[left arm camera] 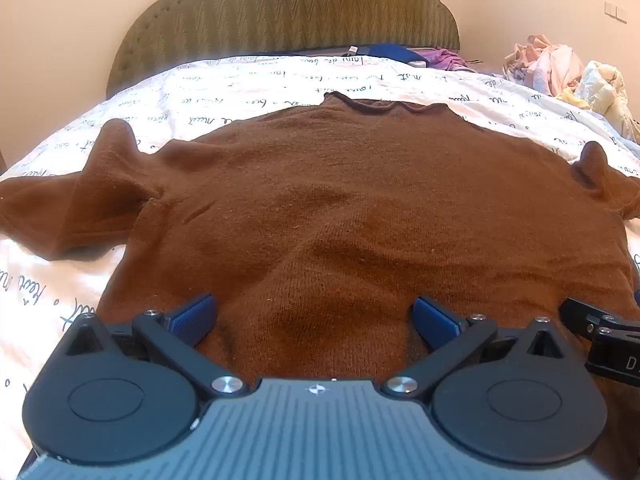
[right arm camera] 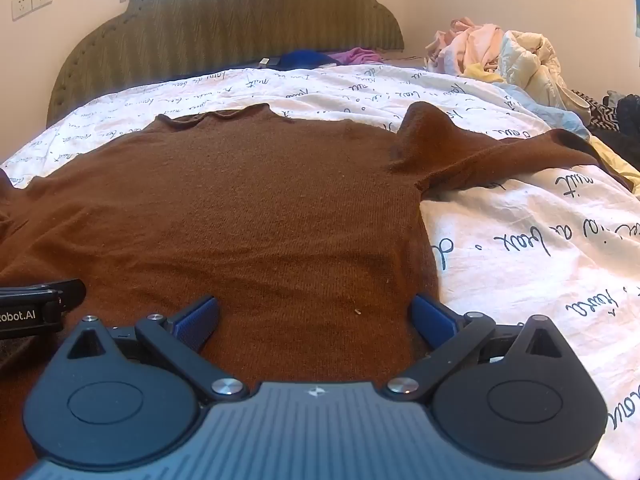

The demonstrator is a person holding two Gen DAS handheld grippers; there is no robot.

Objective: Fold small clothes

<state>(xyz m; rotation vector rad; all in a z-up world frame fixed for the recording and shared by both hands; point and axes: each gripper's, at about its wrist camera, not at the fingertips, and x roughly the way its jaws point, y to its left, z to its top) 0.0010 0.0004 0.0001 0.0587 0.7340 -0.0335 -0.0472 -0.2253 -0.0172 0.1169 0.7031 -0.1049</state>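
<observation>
Jaws wide on both grippers, brown sweater (left arm camera: 340, 208) flat beneath, ungripped.

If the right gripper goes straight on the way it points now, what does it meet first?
Most likely the brown sweater. The right gripper stands open, tilted down over the sweater's lower part, with nothing between. How far above the fabric it hangs is unclear.

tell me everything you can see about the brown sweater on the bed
The brown sweater is a fine knit with a slightly rolled neckline at the far end. It lies spread flat, unfolded, on the white bedcover printed with handwriting, hem nearest the cameras. Both sleeves stretch out sideways, each bunched into a small peak near the shoulder. Soft wrinkles cross the body. Both grippers sit over the hem, jaws wide open, gripping nothing.
</observation>
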